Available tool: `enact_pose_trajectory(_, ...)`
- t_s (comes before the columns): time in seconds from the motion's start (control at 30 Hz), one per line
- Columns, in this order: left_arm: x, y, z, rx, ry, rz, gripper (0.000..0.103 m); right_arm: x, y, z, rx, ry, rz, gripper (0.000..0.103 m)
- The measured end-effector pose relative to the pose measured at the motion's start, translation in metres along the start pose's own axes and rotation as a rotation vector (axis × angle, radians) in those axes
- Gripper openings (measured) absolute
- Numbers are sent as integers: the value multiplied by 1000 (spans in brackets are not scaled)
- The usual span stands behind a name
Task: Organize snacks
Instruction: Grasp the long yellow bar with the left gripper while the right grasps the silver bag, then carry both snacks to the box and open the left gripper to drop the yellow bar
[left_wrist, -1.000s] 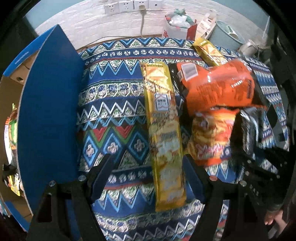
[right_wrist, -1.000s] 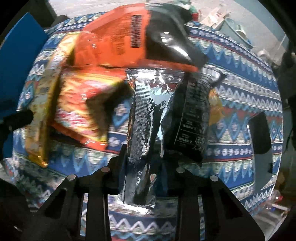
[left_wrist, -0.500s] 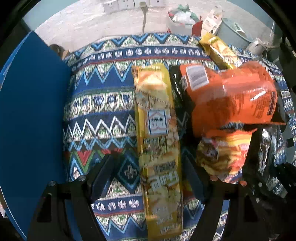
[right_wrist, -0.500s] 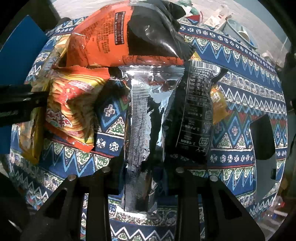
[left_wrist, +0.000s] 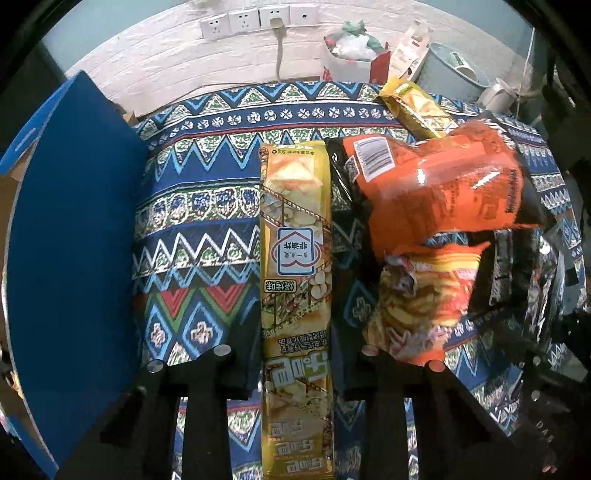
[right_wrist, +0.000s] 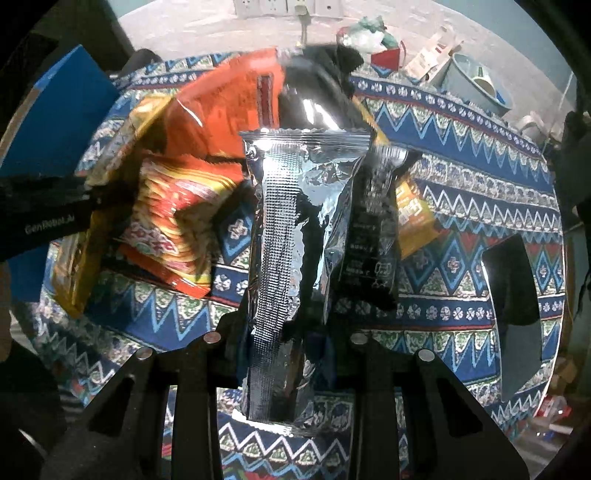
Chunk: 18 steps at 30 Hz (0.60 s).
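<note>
A long yellow snack pack (left_wrist: 295, 258) lies lengthwise on the patterned tablecloth (left_wrist: 199, 221). My left gripper (left_wrist: 295, 365) straddles its near part, jaws closed against both sides. To its right lie an orange chip bag (left_wrist: 436, 192), a red-yellow snack bag (left_wrist: 424, 302) and a second yellow pack (left_wrist: 417, 107). My right gripper (right_wrist: 284, 332) is shut on a silver foil pack (right_wrist: 291, 229), held upright above the cloth. A black pack (right_wrist: 369, 251) sits behind it, next to the orange bag (right_wrist: 229, 107) and the red-yellow bag (right_wrist: 173, 229).
A blue cardboard box flap (left_wrist: 70, 236) stands at the left. Behind the table are wall sockets (left_wrist: 255, 18), a white bag of clutter (left_wrist: 351, 51) and a grey bucket (left_wrist: 454, 70). A black flat object (right_wrist: 513, 284) lies at the cloth's right.
My left gripper has moved forward over the yellow pack and closed on it. My right gripper has lifted the silver pack a little higher.
</note>
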<state>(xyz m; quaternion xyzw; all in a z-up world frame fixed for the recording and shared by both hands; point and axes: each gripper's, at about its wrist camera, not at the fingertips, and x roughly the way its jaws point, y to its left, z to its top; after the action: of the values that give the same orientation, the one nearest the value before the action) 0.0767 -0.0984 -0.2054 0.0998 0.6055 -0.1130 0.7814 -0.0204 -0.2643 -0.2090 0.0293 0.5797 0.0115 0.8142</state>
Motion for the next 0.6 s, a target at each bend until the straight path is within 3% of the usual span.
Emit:
enact_pose_trajectory(0.3, -37, 11, -22, 21, -45, -17, 31, -26, 19, 7, -31, -45, 8, 28)
enact_pose_trajectory(0.6, -81, 27, -35, 27, -123, 18, 31, -45, 47, 21, -71, -97, 22, 28)
